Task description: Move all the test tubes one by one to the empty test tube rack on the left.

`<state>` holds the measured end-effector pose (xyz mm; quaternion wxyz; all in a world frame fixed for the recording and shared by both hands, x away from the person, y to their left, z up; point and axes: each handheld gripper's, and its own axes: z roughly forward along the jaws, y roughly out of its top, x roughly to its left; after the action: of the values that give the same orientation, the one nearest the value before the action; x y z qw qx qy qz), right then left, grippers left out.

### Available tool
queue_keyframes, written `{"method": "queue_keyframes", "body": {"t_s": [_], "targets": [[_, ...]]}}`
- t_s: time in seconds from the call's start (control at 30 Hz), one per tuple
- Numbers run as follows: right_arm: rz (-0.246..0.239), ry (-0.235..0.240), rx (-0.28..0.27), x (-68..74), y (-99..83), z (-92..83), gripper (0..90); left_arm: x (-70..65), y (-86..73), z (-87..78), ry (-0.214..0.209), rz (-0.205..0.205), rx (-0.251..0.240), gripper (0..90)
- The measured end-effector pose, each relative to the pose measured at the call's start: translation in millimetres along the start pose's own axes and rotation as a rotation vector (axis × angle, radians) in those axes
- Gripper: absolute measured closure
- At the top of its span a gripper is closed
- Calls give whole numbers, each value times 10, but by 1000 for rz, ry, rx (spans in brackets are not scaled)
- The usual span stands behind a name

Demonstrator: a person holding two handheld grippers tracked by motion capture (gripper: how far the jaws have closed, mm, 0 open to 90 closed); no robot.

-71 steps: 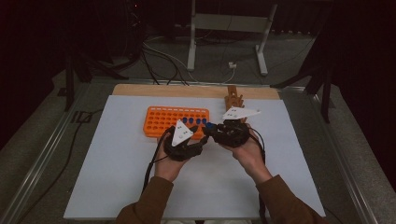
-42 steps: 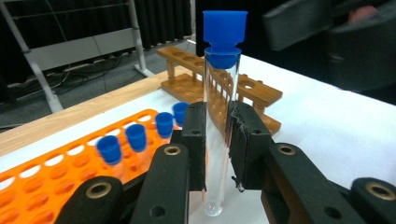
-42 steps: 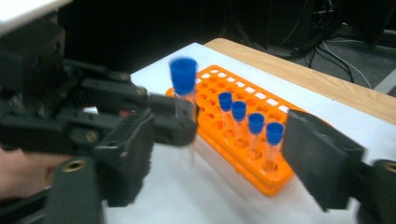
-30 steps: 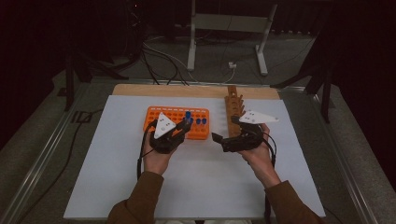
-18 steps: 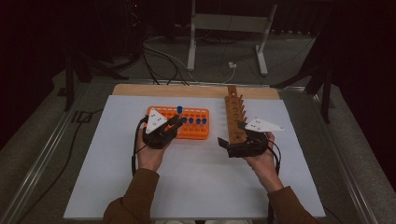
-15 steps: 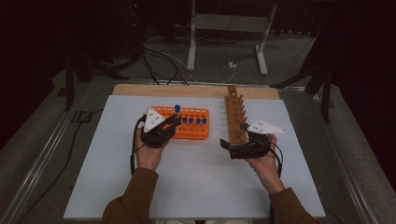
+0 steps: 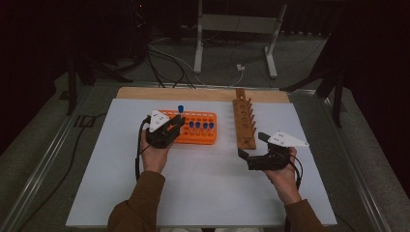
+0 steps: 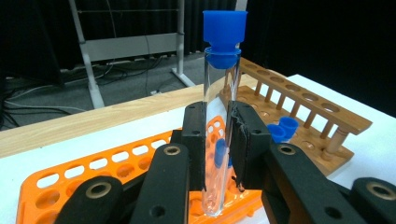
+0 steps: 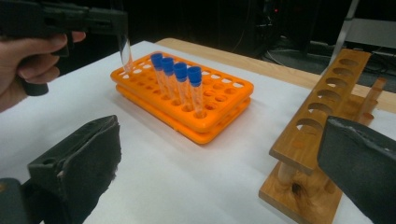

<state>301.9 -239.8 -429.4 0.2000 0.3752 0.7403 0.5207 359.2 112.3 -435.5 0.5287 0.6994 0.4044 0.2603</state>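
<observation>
My left gripper [image 7: 175,126] is shut on a clear tube with a blue cap [image 7: 180,109], held upright over the left end of the orange rack [image 7: 203,139]. In the left gripper view the black pads pinch the tube [image 8: 218,116] at mid-height, above the rack's holes [image 8: 70,182]. The right gripper view shows the tube's lower end [image 9: 124,52] just above the rack [image 9: 219,116]. Several blue-capped tubes [image 7: 200,126] stand in a row in the rack. My right gripper [image 7: 252,145] is open and holds nothing, near the close end of the wooden rack [image 7: 244,121].
The wooden rack [image 9: 317,116] lies lengthwise to the right of the orange one, its holes bare. Both stand on a white mat [image 7: 203,188] with free room in front. A wooden strip [image 7: 193,94] edges the far side. Cables and a metal stand lie beyond.
The two grippers were close together at the orange rack. My left one has moved left with the tube; my right one has drawn back toward the right and the near side, jaws open.
</observation>
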Motion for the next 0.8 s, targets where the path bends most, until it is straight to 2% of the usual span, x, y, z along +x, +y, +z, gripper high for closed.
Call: {"method": "queue_keyframes", "body": {"t_s": [0.13, 0.3, 0.47, 0.57, 0.8], "targets": [[0, -14, 1, -36, -31, -35, 1, 19, -27, 58, 10, -8, 7, 783], [23, -20, -5, -97, -50, -64, 1, 37, -63, 123, 22, -18, 24, 782], [32, -24, -18, -133, -57, -84, 1, 36, -90, 180, 32, -13, 41, 782], [47, -17, -21, -142, -59, -92, 1, 33, -113, 218, 34, -22, 44, 782], [45, -17, -28, -142, -56, -96, 1, 7, -171, 315, 38, -22, 67, 783]]}}
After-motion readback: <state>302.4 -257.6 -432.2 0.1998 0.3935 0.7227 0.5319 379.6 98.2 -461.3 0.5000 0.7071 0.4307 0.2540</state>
